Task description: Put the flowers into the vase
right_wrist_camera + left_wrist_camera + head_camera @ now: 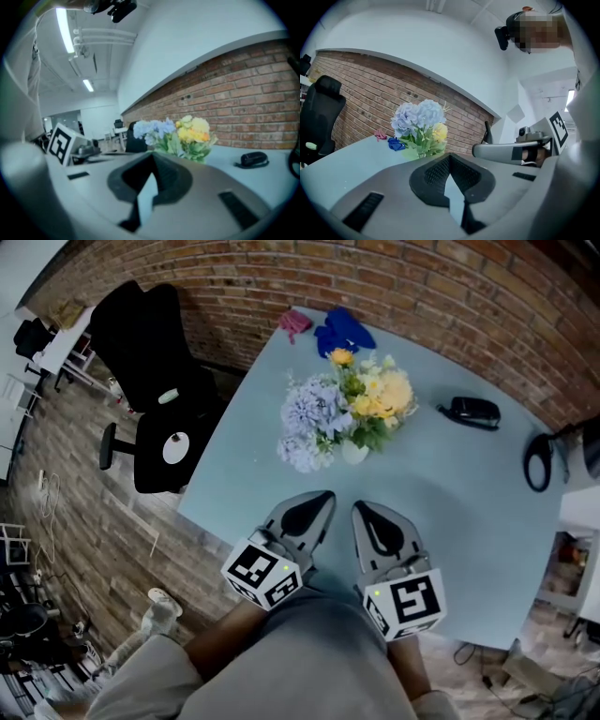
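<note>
Already flowers (342,409) standing in vase (354,452) on table (450,488).

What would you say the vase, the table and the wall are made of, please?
Vase: white, smooth, perhaps ceramic or plastic; too small to settle. Table: plain pale blue top, matte, probably laminate. Wall: bare red brick, mortar lines showing.

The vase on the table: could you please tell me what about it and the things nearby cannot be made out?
- Vase: head view, the flowers cover all but a small white part, so its shape is unclear.
- Blue thing and pink thing: head view, too small to identify.
- Black loop: head view, too small and dark to identify.
</note>
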A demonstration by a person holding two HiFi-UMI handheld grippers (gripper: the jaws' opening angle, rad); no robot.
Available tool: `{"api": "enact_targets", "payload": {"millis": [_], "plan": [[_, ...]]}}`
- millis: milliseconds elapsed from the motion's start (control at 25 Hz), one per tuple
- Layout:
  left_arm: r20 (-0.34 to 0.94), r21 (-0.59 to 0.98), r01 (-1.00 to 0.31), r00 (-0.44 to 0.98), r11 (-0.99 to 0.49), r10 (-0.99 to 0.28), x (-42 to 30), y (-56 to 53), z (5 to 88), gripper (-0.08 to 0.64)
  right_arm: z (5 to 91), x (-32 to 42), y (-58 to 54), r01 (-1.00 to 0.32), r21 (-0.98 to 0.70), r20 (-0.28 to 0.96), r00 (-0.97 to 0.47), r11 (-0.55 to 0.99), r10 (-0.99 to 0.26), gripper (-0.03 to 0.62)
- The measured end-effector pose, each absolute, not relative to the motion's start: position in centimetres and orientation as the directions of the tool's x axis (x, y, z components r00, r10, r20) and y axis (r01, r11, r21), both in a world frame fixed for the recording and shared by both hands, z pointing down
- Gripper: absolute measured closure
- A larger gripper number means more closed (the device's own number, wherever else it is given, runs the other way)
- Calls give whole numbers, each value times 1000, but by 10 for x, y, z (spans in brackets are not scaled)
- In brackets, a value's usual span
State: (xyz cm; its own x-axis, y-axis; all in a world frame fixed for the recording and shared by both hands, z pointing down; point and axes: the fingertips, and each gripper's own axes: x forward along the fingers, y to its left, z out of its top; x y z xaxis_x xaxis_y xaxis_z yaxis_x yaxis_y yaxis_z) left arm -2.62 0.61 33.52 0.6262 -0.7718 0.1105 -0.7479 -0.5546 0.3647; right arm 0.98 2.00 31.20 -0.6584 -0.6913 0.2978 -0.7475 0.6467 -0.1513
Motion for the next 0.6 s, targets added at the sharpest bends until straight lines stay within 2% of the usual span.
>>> {"api": "enact_targets", "payload": {"millis": [600], "plan": [[94, 353, -759, 610, -547, -787, -29, 15, 301, 540, 302, 28, 31, -776, -154, 288, -627, 611, -724, 571]]}}
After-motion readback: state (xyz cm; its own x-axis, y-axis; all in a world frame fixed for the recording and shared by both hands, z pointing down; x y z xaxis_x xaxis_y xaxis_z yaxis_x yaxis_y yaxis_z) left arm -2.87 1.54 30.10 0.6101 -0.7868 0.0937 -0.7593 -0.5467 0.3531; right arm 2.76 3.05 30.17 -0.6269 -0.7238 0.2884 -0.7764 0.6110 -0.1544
